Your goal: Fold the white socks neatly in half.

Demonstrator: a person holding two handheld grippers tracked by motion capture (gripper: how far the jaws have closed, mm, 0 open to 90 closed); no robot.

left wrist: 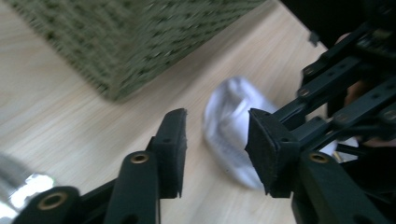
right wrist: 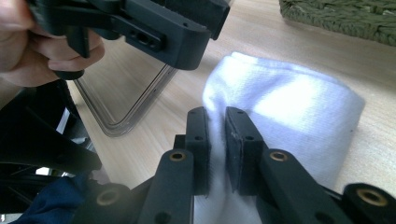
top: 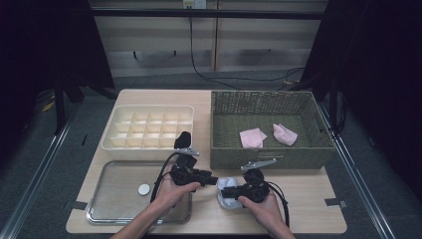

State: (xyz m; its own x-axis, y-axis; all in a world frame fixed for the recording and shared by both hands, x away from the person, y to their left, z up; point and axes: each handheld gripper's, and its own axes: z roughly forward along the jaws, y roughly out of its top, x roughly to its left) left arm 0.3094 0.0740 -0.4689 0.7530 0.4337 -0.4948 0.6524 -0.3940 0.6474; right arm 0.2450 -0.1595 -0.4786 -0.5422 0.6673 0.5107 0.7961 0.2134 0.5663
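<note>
Plainly, in the high view a white cloth (top: 227, 193) lies on the table (top: 308, 209) near its front edge, just in front of the basket (top: 268, 157) and right of the tray (top: 107, 211). The right gripper (top: 225, 193) comes at it from the right, the left gripper (top: 213, 180) from the left; the two stand close together over it. Two pink cloths (top: 253, 137) lie inside the basket, and a divided box (top: 114, 144) sits at the far left.

From the left gripper view, the jaws stand apart with nothing pressed between the pads — released. The cloth (left wrist: 233, 135) lies on the wood beyond them, a soft white bundle, blurred, with the basket (left wrist: 126, 42) farther off.

From the right gripper view, the jaws are pinched on a fold of the cloth (right wrist: 285, 121) at its near edge; the fabric bunches between the pads (right wrist: 201, 149). It looks like knitted or terry stuff, folded over into a rounded roll with soft creases.

It should handle light and limp — it will sag and unroll if held by one thin layer. Taking hold through the whole thickness of the fold, near an end, looks safest; the left gripper could take the opposite end. Nothing about it seems fragile or slippery.
</note>
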